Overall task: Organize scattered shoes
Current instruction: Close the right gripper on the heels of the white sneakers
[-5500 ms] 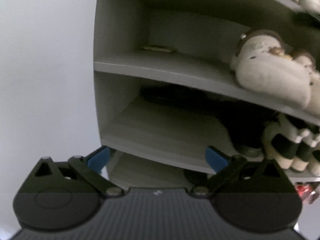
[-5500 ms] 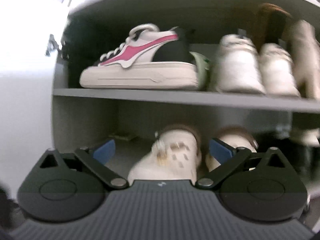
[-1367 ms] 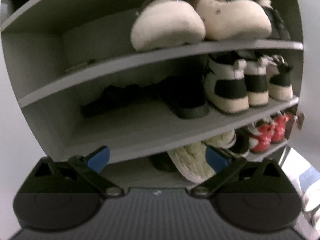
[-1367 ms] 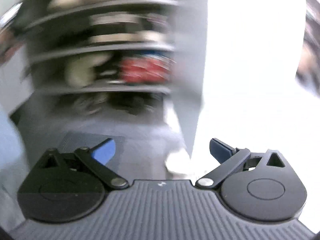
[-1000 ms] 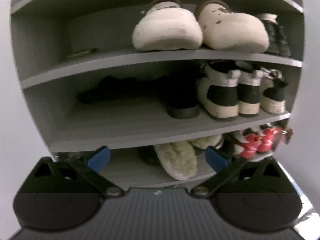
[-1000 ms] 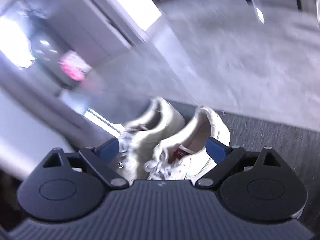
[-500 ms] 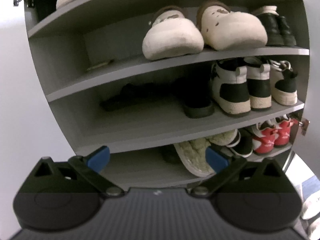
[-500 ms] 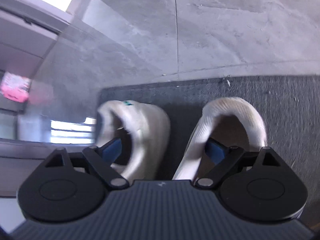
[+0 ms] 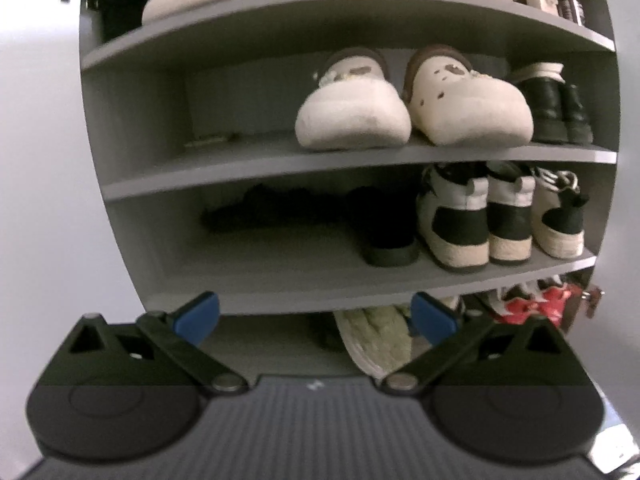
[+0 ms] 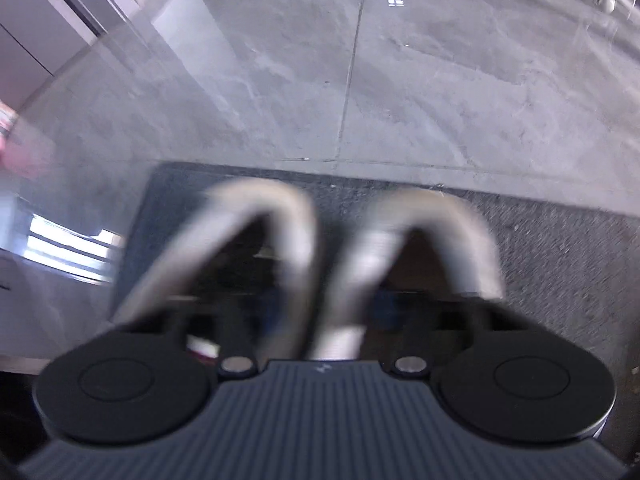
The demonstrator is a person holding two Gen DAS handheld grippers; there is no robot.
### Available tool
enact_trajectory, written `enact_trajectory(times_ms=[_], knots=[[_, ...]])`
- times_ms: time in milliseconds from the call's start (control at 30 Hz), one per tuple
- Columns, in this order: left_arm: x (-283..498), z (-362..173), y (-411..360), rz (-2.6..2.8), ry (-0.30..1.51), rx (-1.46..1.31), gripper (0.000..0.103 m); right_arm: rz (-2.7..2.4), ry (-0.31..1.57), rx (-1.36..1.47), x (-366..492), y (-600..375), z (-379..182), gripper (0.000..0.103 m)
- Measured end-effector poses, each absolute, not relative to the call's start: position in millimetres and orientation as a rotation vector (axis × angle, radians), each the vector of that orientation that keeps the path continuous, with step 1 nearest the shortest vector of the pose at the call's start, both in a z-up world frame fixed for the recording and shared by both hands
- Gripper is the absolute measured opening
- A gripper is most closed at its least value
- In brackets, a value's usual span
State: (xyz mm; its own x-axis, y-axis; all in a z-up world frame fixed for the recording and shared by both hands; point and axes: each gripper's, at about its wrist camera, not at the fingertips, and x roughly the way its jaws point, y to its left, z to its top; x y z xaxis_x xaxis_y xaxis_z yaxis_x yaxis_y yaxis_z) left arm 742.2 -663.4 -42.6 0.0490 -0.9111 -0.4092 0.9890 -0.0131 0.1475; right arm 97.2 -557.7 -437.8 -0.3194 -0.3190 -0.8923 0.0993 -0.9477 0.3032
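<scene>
Two white sneakers stand side by side on a dark mat (image 10: 560,248), heels away from the camera: the left one (image 10: 256,204) and the right one (image 10: 452,216), both blurred. My right gripper (image 10: 330,304) points steeply down with one finger inside each shoe. Its jaws are closing, and the two inner walls are pinched together between the pads. My left gripper (image 9: 316,316) is open and holds nothing, facing the grey shoe cabinet (image 9: 280,280) at the level of the lowest shelves.
The cabinet holds cream clogs (image 9: 352,120), black-and-white high-tops (image 9: 456,220), a black shoe (image 9: 384,232), red shoes (image 9: 552,300) and a fuzzy slipper (image 9: 376,332). The left halves of the middle shelves look bare. Grey tiled floor (image 10: 400,80) lies beyond the mat.
My right gripper dropped onto the sneaker pair and its fingers swung in from wide apart onto the shoes' inner walls. The left gripper rose a little in front of the cabinet and stayed open.
</scene>
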Motion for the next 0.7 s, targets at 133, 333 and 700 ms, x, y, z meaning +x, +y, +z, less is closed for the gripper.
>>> enact_trajectory(times_ms=[133, 333, 700], knots=[[740, -42, -669, -1.536, 0.226, 0.440, 0.103, -2.391, -0.348, 1.594, 106, -531, -430, 0.026], [727, -47, -680, -1.607, 0.273, 0.430, 0.103, -2.447, -0.549, 1.482, 119, -459, -411, 0.024], [708, -67, -693, -1.687, 0.336, 0.474, 0.103, -2.490, -0.210, 0.908, 195, -370, -326, 0.018]])
